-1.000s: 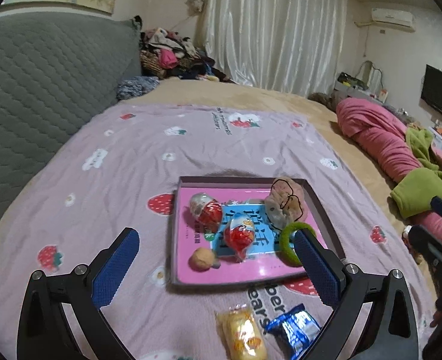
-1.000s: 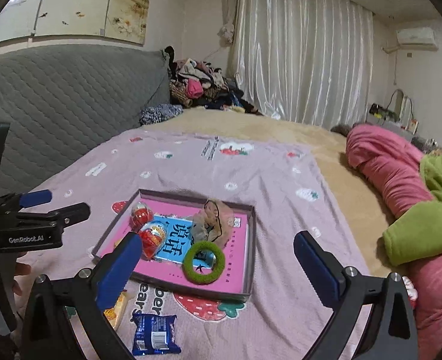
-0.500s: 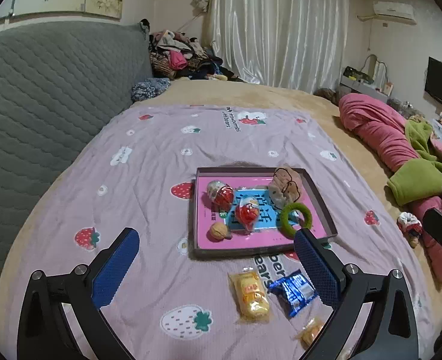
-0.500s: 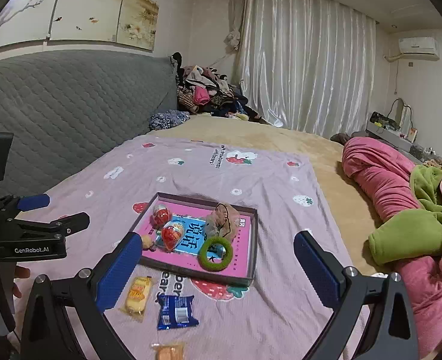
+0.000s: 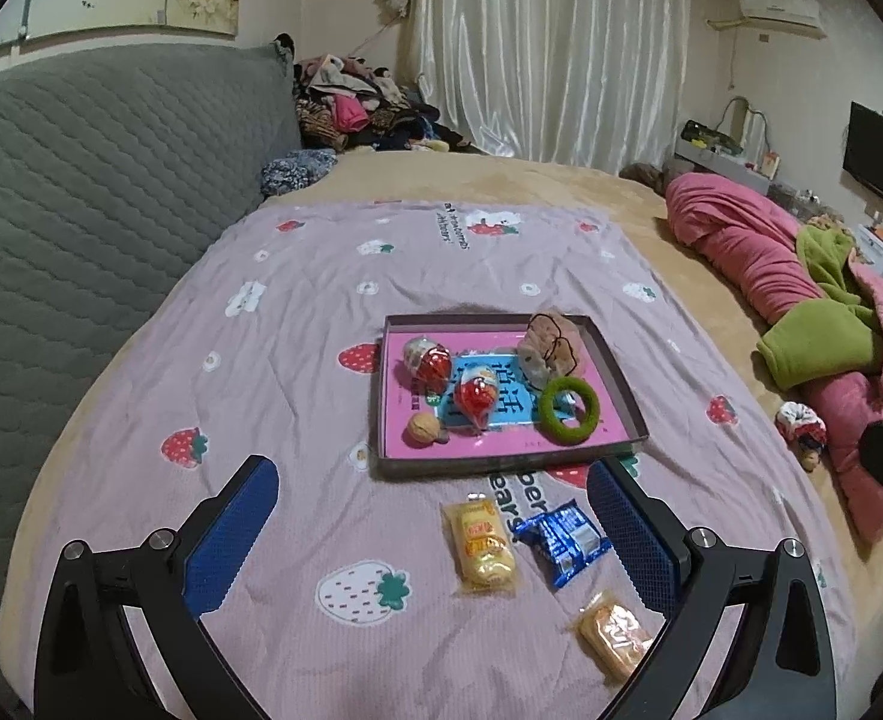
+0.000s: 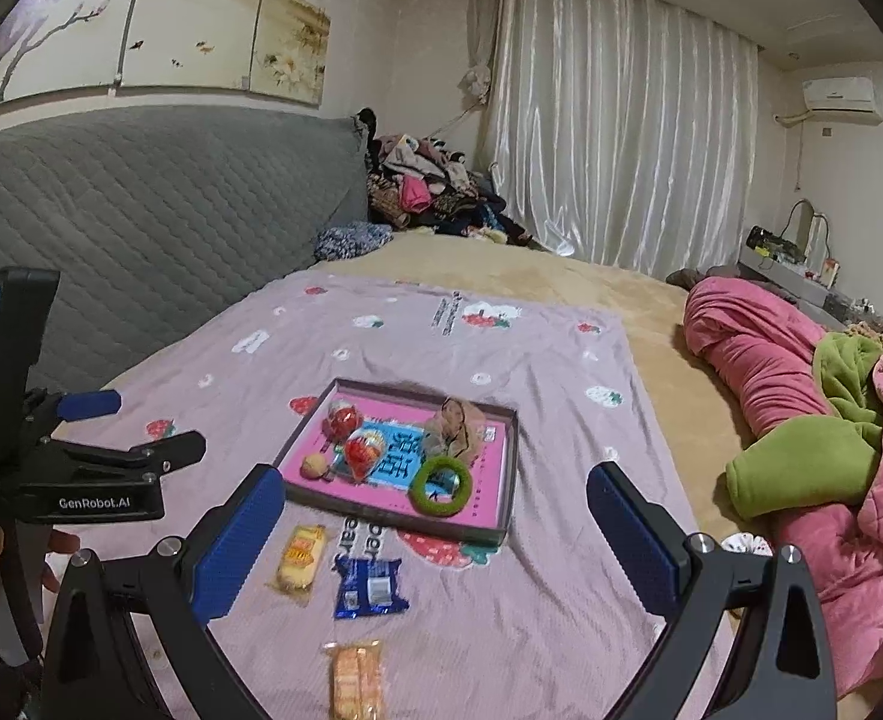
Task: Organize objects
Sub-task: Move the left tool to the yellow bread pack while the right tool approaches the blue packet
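Note:
A shallow pink-lined tray point(image 5: 615, 384) point(image 6: 501, 468) lies on the purple strawberry blanket. In it are two red-and-white egg toys point(image 5: 429, 360) point(image 5: 477, 393), a walnut point(image 5: 420, 427), a green ring point(image 5: 568, 401) point(image 6: 440, 485) and a brownish scrunchie point(image 5: 546, 348). In front of the tray lie a yellow snack pack point(image 5: 480, 543) point(image 6: 302, 555), a blue snack pack point(image 5: 561, 540) point(image 6: 371, 587) and an orange snack pack point(image 5: 615, 630) point(image 6: 354, 678). My left gripper point(image 5: 432, 528) is open and empty, held above the packs. My right gripper point(image 6: 435, 543) is open and empty too.
A grey quilted headboard point(image 5: 81, 192) runs along the left. A pink quilt with a green blanket point(image 5: 819, 336) is heaped at the right. A small patterned cloth item point(image 5: 801, 426) lies by it. Clothes point(image 6: 429, 186) are piled at the far end, before white curtains.
Both grippers have pulled back and up from the tray. The tray looks smaller, and the three snack packs in front of it have come into full view.

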A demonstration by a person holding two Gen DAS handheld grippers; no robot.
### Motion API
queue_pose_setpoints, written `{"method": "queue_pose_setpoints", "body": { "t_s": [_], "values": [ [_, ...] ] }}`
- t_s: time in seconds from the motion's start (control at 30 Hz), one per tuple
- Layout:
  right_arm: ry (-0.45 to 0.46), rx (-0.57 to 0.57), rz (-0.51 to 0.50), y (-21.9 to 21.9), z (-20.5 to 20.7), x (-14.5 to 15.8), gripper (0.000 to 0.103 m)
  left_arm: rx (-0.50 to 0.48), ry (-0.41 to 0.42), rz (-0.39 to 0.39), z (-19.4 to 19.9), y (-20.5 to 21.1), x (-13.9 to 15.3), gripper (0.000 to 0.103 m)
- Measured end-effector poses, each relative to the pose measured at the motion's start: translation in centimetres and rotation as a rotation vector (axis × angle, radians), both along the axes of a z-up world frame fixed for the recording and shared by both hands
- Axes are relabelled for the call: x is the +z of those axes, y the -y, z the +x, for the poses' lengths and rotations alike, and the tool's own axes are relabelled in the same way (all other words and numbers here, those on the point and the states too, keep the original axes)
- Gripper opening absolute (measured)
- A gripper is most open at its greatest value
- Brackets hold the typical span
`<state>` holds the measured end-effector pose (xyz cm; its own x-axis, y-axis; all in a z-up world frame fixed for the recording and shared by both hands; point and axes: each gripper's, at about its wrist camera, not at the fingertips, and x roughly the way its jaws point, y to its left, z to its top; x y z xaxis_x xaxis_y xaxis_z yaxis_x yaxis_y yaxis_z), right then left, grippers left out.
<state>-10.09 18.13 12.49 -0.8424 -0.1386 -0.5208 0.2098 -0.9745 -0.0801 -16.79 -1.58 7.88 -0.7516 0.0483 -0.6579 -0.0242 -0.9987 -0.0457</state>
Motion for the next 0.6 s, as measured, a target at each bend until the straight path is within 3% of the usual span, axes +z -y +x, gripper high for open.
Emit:
{"method": "queue_pose_setpoints", "body": {
  "t_s": [0.6],
  "values": [
    [0.070,0.036,0.064,1.5,1.8,-2.6,0.102,0.045,0.050,-0.016,2.7,1.4,-2.1,0.103]
  ]
}}
